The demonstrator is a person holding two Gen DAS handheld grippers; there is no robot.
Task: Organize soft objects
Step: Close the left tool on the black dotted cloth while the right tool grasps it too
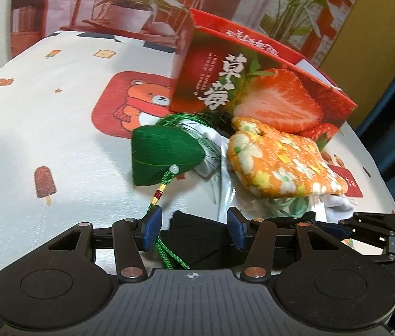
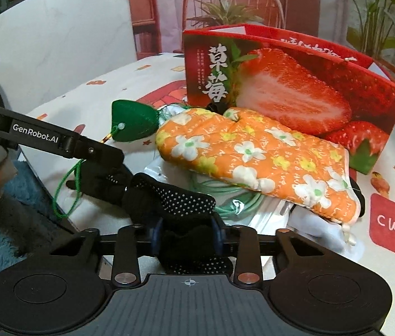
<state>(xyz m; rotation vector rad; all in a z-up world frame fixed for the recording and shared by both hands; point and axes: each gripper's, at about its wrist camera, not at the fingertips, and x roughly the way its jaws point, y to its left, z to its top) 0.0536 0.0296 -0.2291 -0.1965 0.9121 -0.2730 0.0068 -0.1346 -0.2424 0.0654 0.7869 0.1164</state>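
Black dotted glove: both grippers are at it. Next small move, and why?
Probably lift the black dotted glove clear of the pile. The right gripper looks shut on it; the left gripper is open around its other end, and the strawberry box stands open behind the orange oven mitt.
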